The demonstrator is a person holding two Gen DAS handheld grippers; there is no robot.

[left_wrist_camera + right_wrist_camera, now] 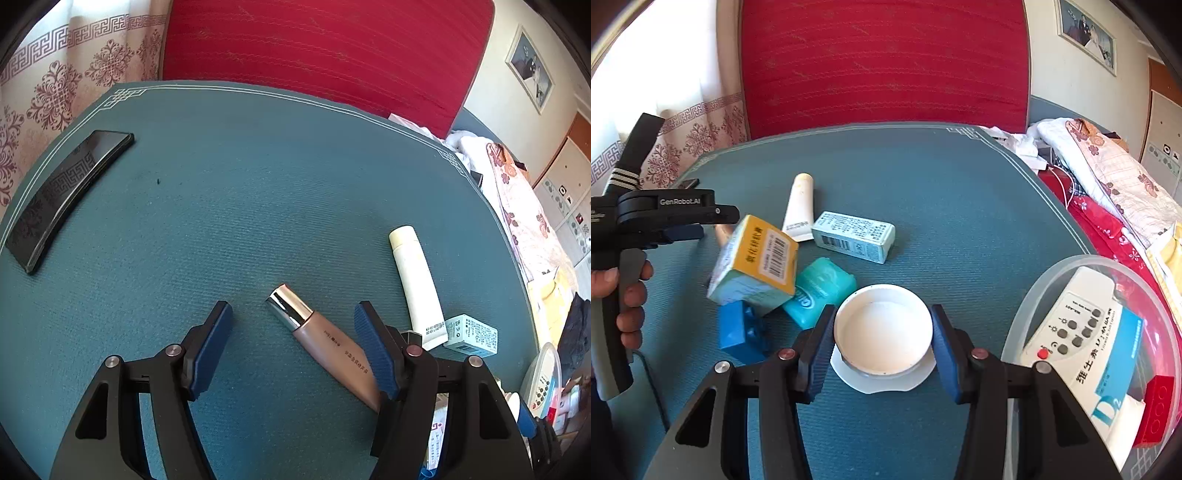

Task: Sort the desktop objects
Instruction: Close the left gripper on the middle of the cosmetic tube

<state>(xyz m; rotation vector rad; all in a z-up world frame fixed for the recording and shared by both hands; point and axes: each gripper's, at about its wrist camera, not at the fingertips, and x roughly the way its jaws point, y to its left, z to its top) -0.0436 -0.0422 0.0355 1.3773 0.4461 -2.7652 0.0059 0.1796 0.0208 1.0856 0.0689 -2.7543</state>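
In the left wrist view my left gripper (295,306) stands open over the teal mat (240,177). A brownish-pink tube with a silver cap (332,347) lies between its fingers, close to the right pad, and neither pad presses on it. The right wrist view shows my right gripper (882,310) with a blue pad against each side of a white round cap (882,332). A thin white disc (875,382) lies under the cap. The left gripper (716,223) also shows at that view's left edge, held by a hand (628,299).
A black phone (66,192) lies far left on the mat. A white tube (801,206), a light-blue box (853,236), a yellow-topped box (757,266), a teal floss case (820,288) and a blue case (738,332) cluster mid-mat. A clear bowl (1034,288) at right holds a white remote (1071,325).
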